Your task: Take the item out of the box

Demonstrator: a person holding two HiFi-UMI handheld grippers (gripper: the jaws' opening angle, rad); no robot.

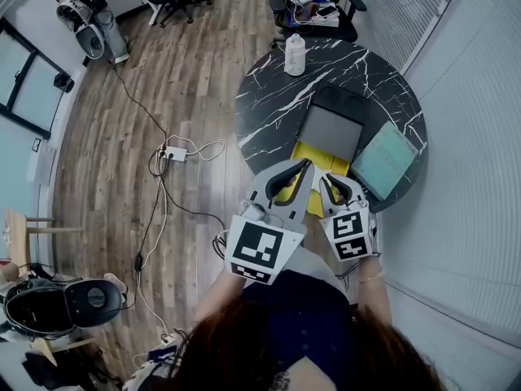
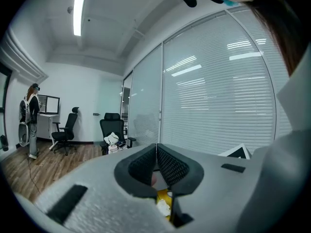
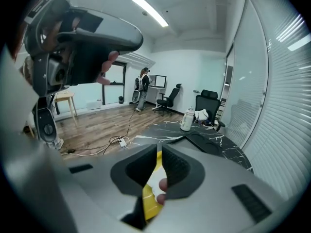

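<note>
The fingers [image 3: 175,167] of our right gripper [image 3: 159,152] pinch the flat yellow packet [image 3: 150,198]. Our left gripper [image 2: 156,149] has its pads pressed together. The packet lies at the near rim of the round black marble table [image 1: 269,96], just outside the grey rectangular box [image 1: 330,133]. Bare marble lies to the box's left.

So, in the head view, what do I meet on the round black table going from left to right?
White bottle → dark box → pale green board. The yellow packet overlaps the box from left to right, so I leave it out.
</note>
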